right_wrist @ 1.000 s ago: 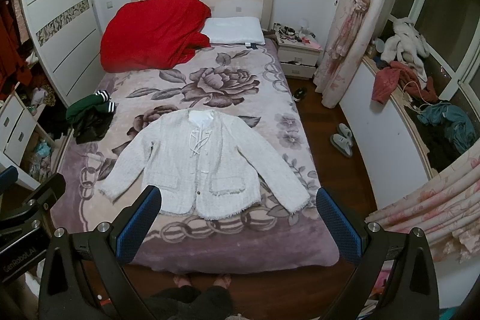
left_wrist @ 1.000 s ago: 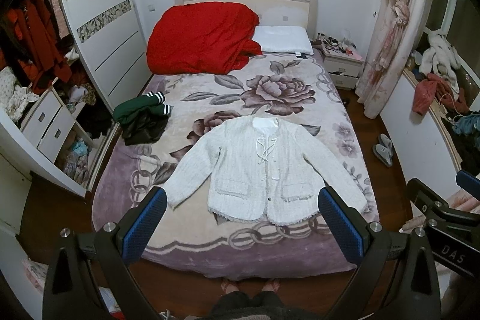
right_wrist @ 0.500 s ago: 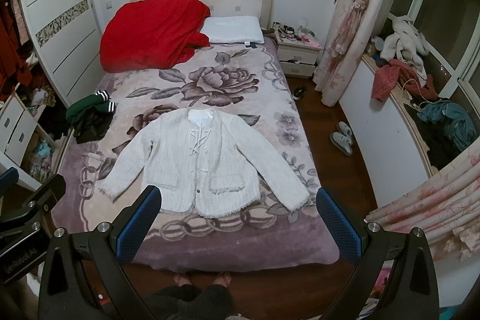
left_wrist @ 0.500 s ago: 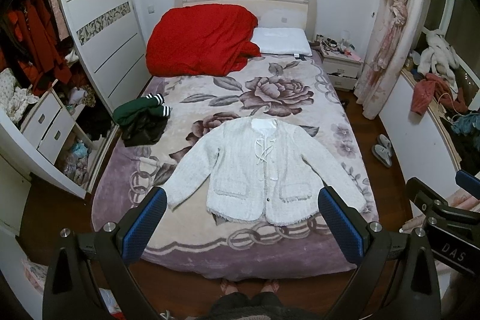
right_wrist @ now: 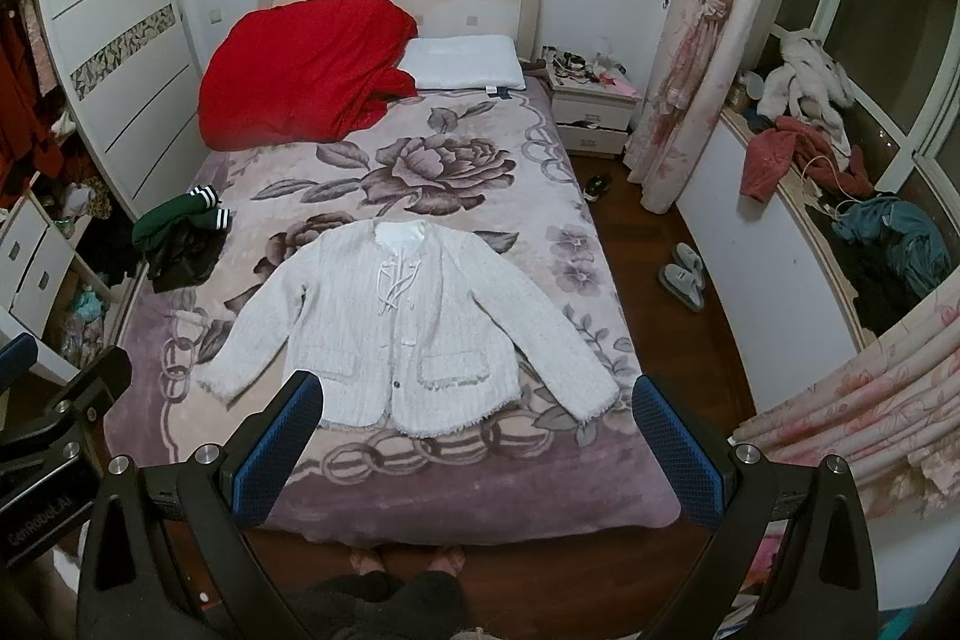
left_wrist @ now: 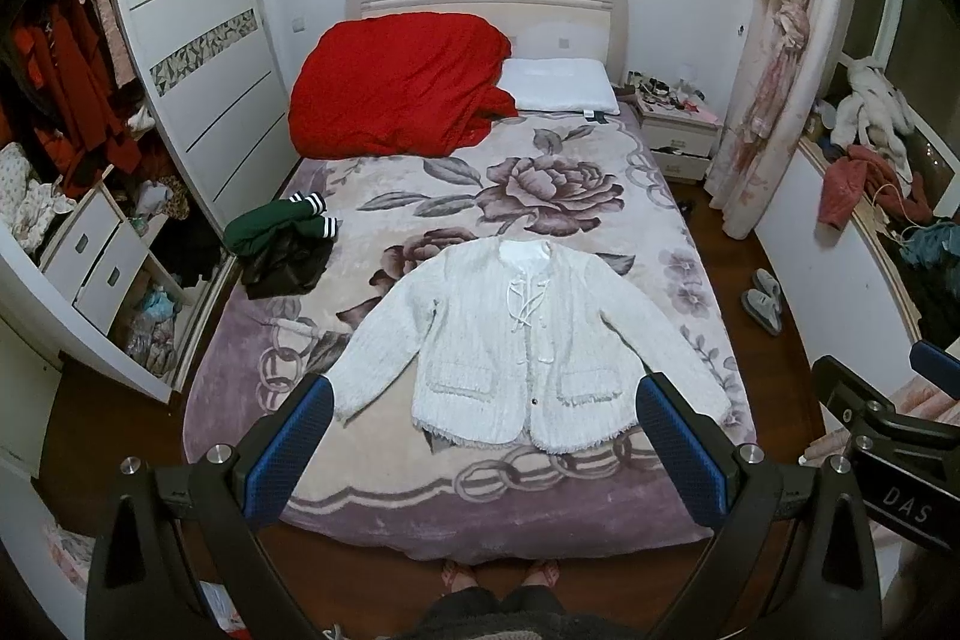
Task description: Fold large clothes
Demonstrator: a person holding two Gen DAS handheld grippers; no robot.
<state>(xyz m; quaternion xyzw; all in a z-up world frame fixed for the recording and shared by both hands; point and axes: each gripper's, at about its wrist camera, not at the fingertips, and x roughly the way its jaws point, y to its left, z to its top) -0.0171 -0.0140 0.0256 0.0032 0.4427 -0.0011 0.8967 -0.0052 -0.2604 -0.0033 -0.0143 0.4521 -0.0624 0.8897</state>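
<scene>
A white knitted jacket (left_wrist: 522,340) lies flat and face up on the bed (left_wrist: 420,496), sleeves spread, hem toward me. It also shows in the right wrist view (right_wrist: 408,334). My left gripper (left_wrist: 480,430) is open and empty, held high above the foot of the bed. My right gripper (right_wrist: 477,427) is open and empty too, at the same height beside it. The right gripper's body shows at the left view's right edge (left_wrist: 882,430).
A red duvet (left_wrist: 396,88) and white pillow (left_wrist: 564,85) lie at the headboard. A green and black clothes pile (left_wrist: 282,244) sits at the bed's left edge. Open wardrobe drawers (left_wrist: 90,256) stand left. Slippers (right_wrist: 684,274) lie on the floor right.
Both grippers have drifted slightly; the view of the bed has barely shifted. The jacket has not moved.
</scene>
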